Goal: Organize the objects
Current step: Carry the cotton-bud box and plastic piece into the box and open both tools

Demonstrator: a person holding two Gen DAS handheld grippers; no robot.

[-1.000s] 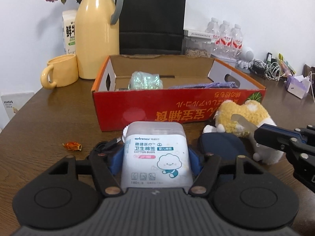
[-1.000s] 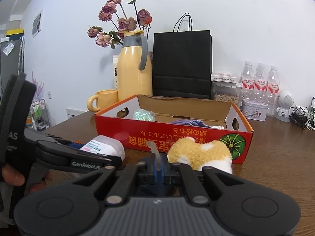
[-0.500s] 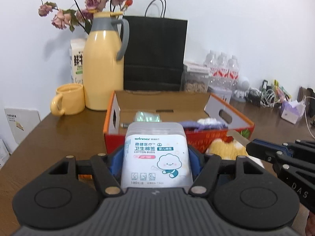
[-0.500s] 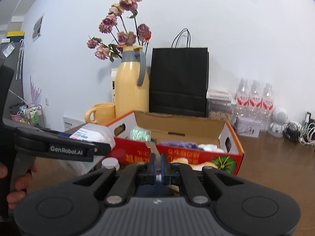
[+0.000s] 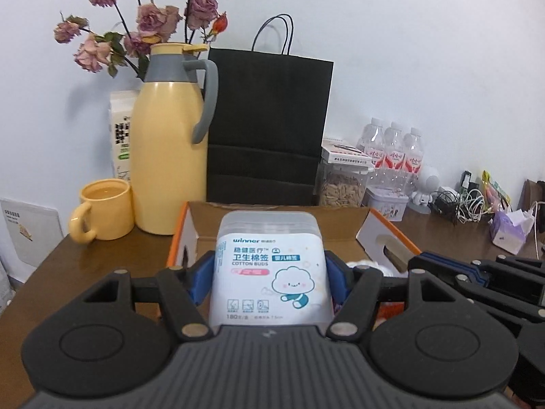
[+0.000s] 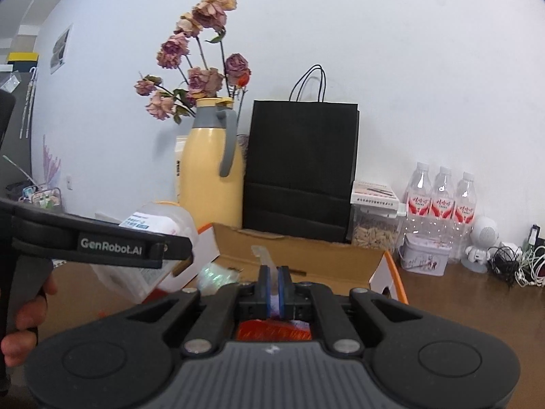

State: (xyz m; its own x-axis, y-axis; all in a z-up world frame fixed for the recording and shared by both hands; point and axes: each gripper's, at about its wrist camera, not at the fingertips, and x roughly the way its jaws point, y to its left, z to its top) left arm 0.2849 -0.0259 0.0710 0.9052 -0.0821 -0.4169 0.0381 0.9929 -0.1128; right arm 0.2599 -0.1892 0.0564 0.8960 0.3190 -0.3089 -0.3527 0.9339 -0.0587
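Observation:
My left gripper (image 5: 269, 272) is shut on a clear cotton-bud box (image 5: 269, 266) with a white and blue label, held in the air over the near edge of the red cardboard box (image 5: 180, 235). The held box also shows in the right wrist view (image 6: 160, 225). My right gripper (image 6: 273, 283) is shut on a thin clear plastic tab (image 6: 264, 255) and hangs over the cardboard box (image 6: 306, 248). What hangs from the tab is hidden below the jaws. A greenish packet (image 6: 214, 274) lies inside the box.
Behind the cardboard box stand a yellow thermos jug (image 5: 167, 143) with dried roses, a yellow mug (image 5: 102, 209), a black paper bag (image 5: 269, 129), a seed jar (image 5: 342, 187), water bottles (image 5: 393, 150) and tangled cables (image 5: 463, 201). The wooden table (image 5: 85, 266) lies below.
Both grippers rose and moved forward from the table to above the cardboard box. The cotton-bud box went up with the left gripper. The plush toy dropped out of sight below the right gripper.

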